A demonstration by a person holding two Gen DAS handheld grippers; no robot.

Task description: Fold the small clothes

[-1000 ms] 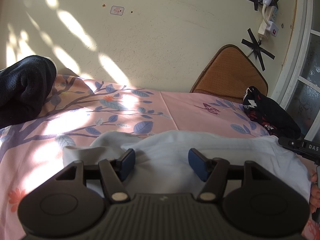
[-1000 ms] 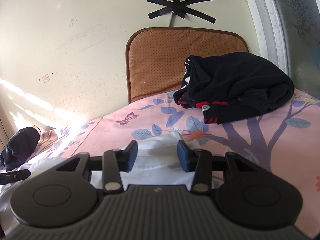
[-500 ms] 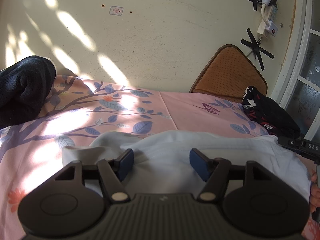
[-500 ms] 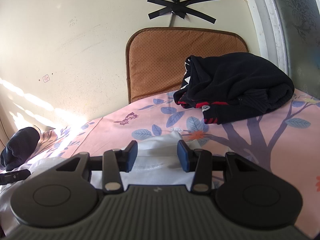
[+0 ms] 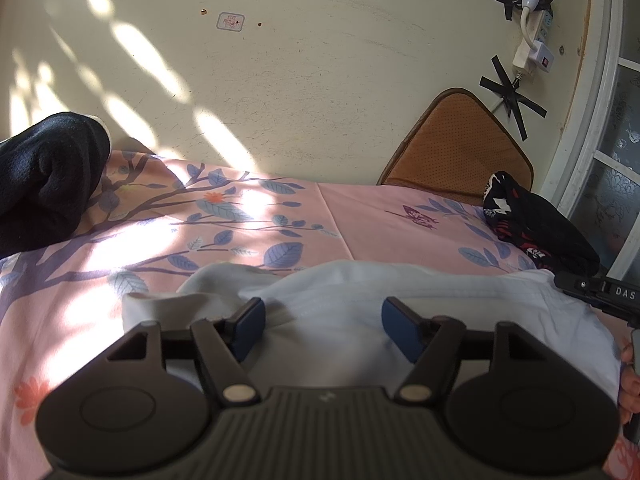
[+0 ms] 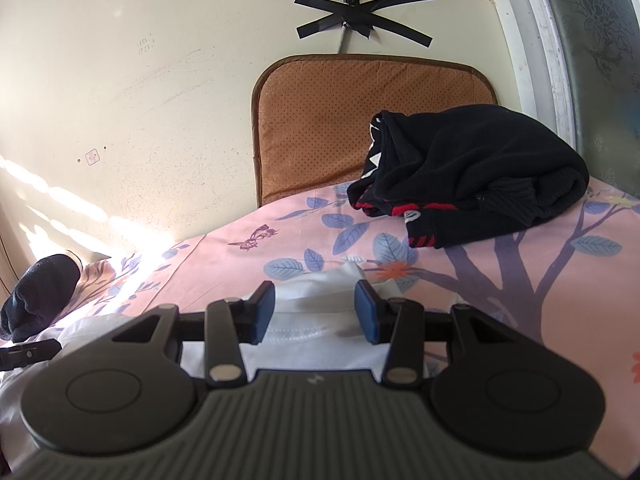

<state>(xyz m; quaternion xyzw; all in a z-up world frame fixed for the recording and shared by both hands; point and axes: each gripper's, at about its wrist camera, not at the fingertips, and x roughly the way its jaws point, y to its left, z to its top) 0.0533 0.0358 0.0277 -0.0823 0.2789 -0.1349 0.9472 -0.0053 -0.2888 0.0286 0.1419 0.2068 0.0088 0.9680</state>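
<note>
— Pink bedding with blue leaves and purple branches covers the bed we are working on, and a cream wall rises behind it, streaked with sunlight. What do we have in front of us?

— We have the white garment lying on the sheet, right under both tools. Our left gripper hangs over it with its blue pads well apart, and its jaws are opening; the cloth lies between them, but neither pad presses on it.

— And our right gripper?

— Its fingers stand apart too, over the white fabric near a stitched seam. We cannot tell whether the pads touch the cloth; we see no pinch.

— What else do we see on the bed?

— We see a black garment with red and white trim bundled near the brown cushion, which leans on the wall. A dark rolled bundle sits at the far left. Black tape crosses hold a cable to the wall, beside a window frame.
</note>
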